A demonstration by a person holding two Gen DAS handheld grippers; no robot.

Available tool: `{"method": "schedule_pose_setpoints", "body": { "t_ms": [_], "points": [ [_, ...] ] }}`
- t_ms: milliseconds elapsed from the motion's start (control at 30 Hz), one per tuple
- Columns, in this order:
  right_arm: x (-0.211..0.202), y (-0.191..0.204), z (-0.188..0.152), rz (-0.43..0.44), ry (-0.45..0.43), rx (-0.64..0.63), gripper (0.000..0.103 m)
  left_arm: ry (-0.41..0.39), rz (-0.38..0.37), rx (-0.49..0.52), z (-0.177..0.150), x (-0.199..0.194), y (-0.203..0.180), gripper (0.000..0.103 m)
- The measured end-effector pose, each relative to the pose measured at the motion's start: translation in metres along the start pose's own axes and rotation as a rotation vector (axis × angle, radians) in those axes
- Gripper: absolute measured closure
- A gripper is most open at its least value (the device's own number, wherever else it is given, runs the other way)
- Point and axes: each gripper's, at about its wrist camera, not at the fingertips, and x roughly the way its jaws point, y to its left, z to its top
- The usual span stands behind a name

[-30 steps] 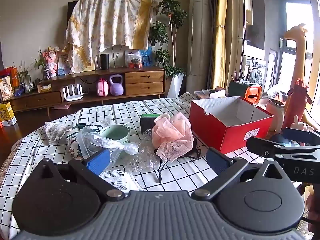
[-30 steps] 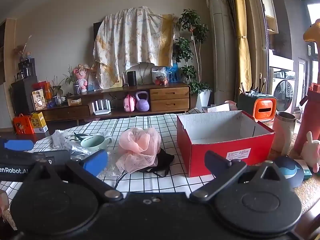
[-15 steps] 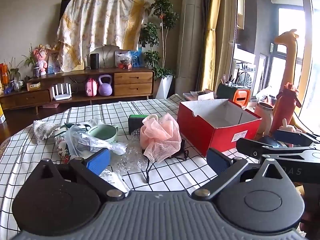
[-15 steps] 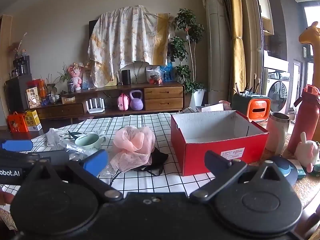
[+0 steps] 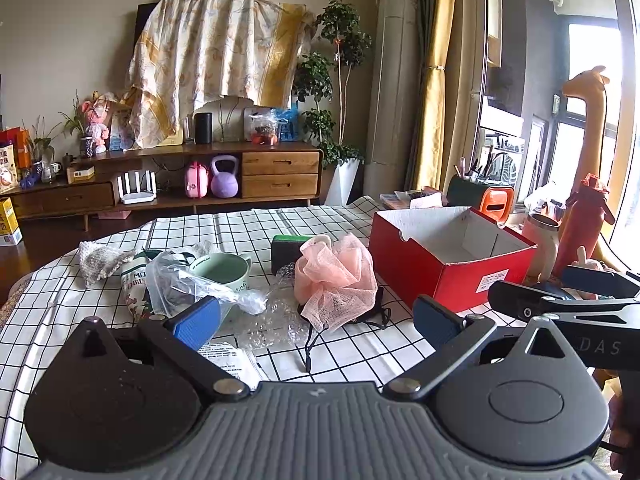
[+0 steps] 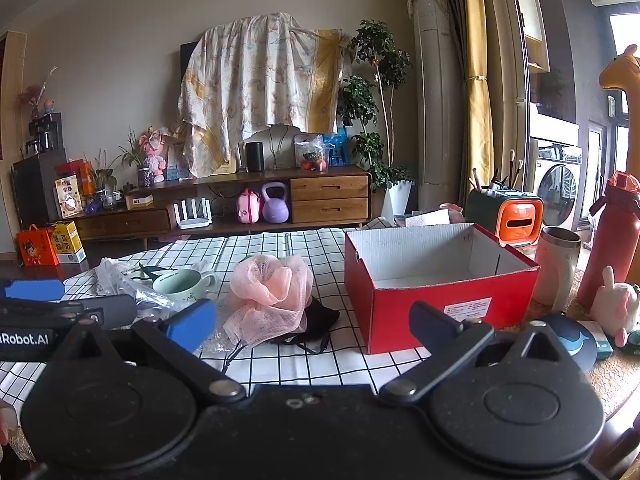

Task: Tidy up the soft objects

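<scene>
On table: one pink mesh puff (image 5: pixel 335 280) | one red box (image 5: pixel 448 256) | both hand-held grippers spread, empty

Pink mesh puff (image 5: pixel 335 280), seemingly nylon

Pink mesh bath puff (image 5: pixel 335 280), fluffy and bunched, sits on the checked counter (image 5: pixel 360 360) just ahead of the left tool (image 5: pixel 316 316), a little right of centre between its fingers. Under its right edge lies a black fabric piece (image 6: pixel 316 322), crumpled flat, cords trailing toward the tool. Behind the puff stands a dark sponge with a green top (image 5: pixel 289 251). Far left, a grey knitted cloth (image 5: pixel 100 258) lies scrunched. To the right of the puff, the red box (image 5: pixel 448 264) stands open, white inside, nothing showing in it.
</scene>
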Motion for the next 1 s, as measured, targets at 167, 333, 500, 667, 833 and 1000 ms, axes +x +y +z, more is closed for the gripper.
{"method": "schedule_pose_setpoints", "body": {
  "t_ms": [167, 333, 500, 667, 833, 1000],
  "points": [
    [0.0003, 0.0017, -0.0006, 0.0, 0.0, -0.001, 0.0, 0.004, 0.004, -0.003, -0.0003, -0.0005, 0.0004, 0.0],
    [0.0009, 0.0013, -0.0009, 0.001, 0.0, -0.001, 0.0, 0.007, 0.001, -0.011, -0.0011, -0.0005, 0.0013, 0.0],
    [0.0009, 0.0029, -0.0006, -0.004, -0.003, -0.003, 0.0, -0.003, -0.01, -0.013, -0.001, -0.0026, 0.0011, 0.0],
    [0.0008, 0.0035, -0.0002, -0.005, -0.005, -0.003, 0.0, -0.002, -0.013, -0.018, -0.0015, -0.0026, 0.0011, 0.0],
    [-0.0006, 0.0035, 0.0012, -0.002, -0.006, -0.002, 0.0, 0.001, -0.004, -0.024, -0.0023, -0.0026, 0.002, 0.0],
    [-0.0006, 0.0061, 0.0018, 0.0, -0.005, -0.007, 0.0, 0.01, -0.002, -0.034, -0.0023, -0.0014, 0.0041, 0.0]
  ]
}}
